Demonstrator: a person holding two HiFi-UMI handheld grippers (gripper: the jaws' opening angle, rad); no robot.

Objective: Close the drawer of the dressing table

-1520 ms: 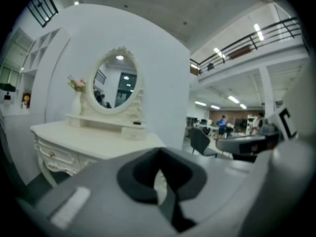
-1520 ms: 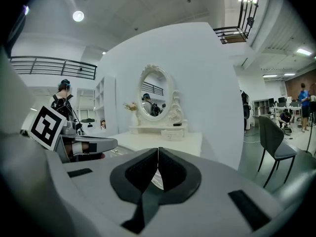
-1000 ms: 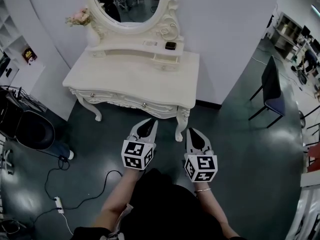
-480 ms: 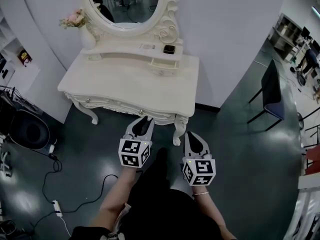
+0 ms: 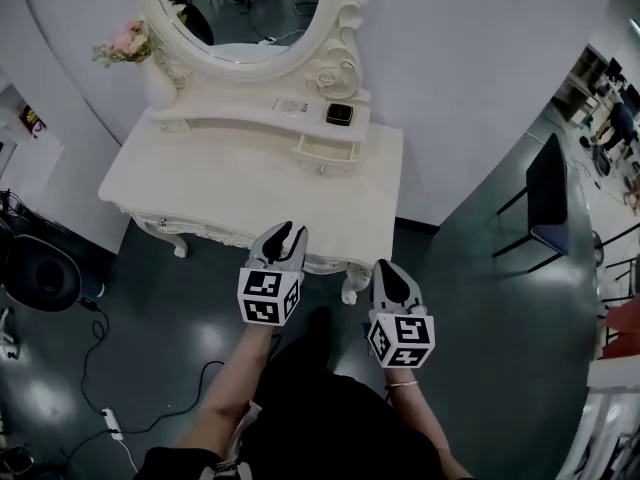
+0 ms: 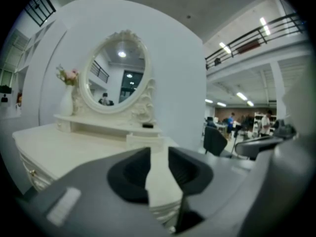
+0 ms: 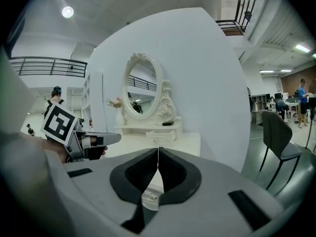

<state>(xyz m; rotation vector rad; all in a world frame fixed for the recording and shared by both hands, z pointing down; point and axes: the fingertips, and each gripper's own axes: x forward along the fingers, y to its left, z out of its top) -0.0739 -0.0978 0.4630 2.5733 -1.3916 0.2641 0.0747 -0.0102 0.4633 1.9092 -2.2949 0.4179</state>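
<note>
The white dressing table [image 5: 215, 173] stands against the wall under its oval mirror [image 5: 245, 8]. A small drawer [image 5: 323, 151] juts out from the raised shelf at the right; it also shows in the left gripper view [image 6: 144, 141] and in the right gripper view [image 7: 160, 137]. My left gripper [image 5: 285, 233] hangs over the table's front edge, short of the drawer. Its jaws [image 6: 159, 152] have just been opening and hold nothing. My right gripper [image 5: 386, 268] is shut and empty [image 7: 157, 149], off the table's front right corner.
A vase of pink flowers [image 5: 135, 48] and a small dark object [image 5: 340, 114] sit on the shelf. A black chair [image 5: 548, 183] stands at the right. A dark round seat [image 5: 40, 273], cables and a power strip [image 5: 110, 420] lie on the floor at the left.
Both grippers have moved forward to the table; the left one now reaches over its front edge. The left jaws have opened. The table fills more of the head view.
</note>
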